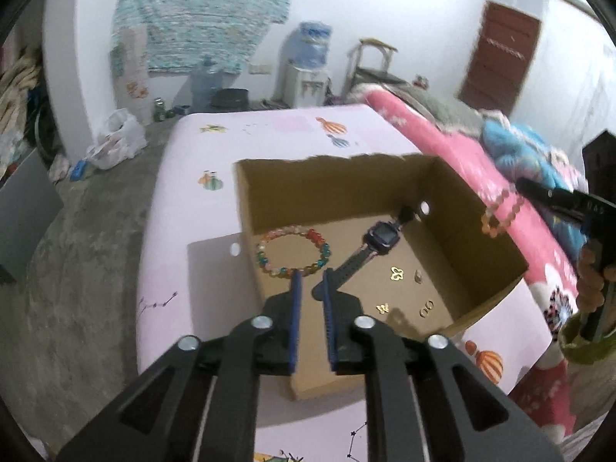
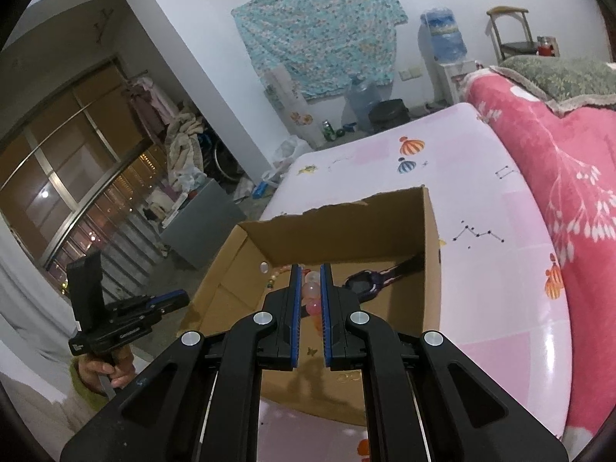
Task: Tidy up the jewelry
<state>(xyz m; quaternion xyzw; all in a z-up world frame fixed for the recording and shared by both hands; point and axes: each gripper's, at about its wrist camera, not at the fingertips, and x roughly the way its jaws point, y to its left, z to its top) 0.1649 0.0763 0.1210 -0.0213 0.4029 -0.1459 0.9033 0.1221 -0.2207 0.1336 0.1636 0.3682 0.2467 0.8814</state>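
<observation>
The right gripper (image 2: 310, 288) pinches a pink bead bracelet (image 2: 312, 296) over the cardboard box (image 1: 481, 208) — lower it past the wall before letting go, clear of the watch (image 1: 379, 236). The left gripper (image 1: 310, 281), narrowly parted, seems empty. The box sits on a pink table (image 2: 500, 269), bed alongside.

One cardboard box (image 1: 462, 208) sits at the frame's centre. Inside it lie one multicoloured bead bracelet (image 1: 292, 246), one dark wristwatch (image 1: 369, 242) and four small gold trinkets (image 1: 396, 273), lower right of the floor. A second, pink bead bracelet (image 1: 500, 211) hangs at right. Two water jugs (image 1: 313, 44) stand in the background.
</observation>
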